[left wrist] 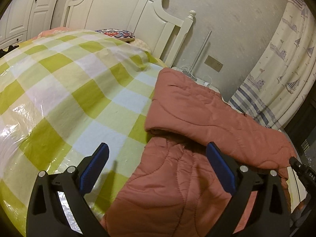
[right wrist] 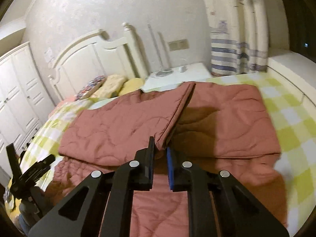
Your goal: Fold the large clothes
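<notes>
The pink quilt [right wrist: 217, 122] lies spread on the bed [left wrist: 65, 90], over the green-and-white checked cover, with one flap folded back across it. The corner of that flap sits between the fingers of the right gripper [right wrist: 160, 150], which are drawn close on it and hold it lifted off the layer beneath. The left gripper [left wrist: 157, 148] hangs over the quilt's near edge with its jaws wide apart, holding nothing. Beyond stand the headboard [left wrist: 126, 13], a few pillows [right wrist: 110, 86], a white nightstand [right wrist: 177, 75] and a striped curtain [right wrist: 233, 39].
</notes>
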The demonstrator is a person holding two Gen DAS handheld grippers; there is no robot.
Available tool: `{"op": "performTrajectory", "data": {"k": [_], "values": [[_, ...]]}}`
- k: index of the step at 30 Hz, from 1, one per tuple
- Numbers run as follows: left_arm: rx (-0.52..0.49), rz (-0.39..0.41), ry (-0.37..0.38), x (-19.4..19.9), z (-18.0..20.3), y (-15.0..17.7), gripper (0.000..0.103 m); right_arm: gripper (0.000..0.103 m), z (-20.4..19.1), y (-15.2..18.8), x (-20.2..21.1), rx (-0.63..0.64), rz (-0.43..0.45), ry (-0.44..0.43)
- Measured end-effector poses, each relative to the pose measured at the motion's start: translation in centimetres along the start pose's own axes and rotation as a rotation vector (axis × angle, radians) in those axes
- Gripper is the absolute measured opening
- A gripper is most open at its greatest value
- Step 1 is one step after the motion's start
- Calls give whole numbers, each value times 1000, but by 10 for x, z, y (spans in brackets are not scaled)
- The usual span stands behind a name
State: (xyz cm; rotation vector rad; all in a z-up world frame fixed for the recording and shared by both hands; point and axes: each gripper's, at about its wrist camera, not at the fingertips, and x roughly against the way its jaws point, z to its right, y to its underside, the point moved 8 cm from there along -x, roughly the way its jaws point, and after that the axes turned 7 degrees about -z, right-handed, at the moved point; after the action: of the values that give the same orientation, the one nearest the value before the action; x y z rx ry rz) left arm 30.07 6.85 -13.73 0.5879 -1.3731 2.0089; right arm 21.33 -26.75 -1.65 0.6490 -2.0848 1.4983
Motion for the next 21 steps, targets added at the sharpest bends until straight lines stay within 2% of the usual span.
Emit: {"op": "performTrajectory", "data": {"k": [2,3,4,5,6,7,8,9,11,15,17,19,21], "values": [[4,3,3,1,0,0,98,14,14,7,-10,-20,-47,41],[8,2,5,1,-1,0,98,15,22,17,-23,-31,-113,40],[11,0,7,1,-1,0,98,23,29,28,-33,-42,-162,48],[14,-4,9,0,-1,1,98,36,35,36,-41,-58,-201,62],[15,-6,10,0,-2,1,98,39,37,43,-46,-78,-231,62],[16,-7,10,0,-2,1,98,52,36,47,-45,-87,-225,47],[17,-6,11,0,-2,1,98,75,35,40,-35,-87,-193,59],[16,-6,11,0,-1,1,98,82,33,35,-28,-79,-156,86],[14,-8,9,-1,-1,2,98,83,21,16,-6,-31,-56,118],[14,-8,8,0,-1,2,98,82,-23,-9,0,161,14,164],[15,-8,7,-1,-1,2,98,81,-40,-9,-14,241,-1,172],[12,-14,4,-2,-1,3,98,81,-42,0,-43,311,-52,224],[7,-31,-6,-4,0,5,98,82,-31,24,-85,336,-200,280]]}}
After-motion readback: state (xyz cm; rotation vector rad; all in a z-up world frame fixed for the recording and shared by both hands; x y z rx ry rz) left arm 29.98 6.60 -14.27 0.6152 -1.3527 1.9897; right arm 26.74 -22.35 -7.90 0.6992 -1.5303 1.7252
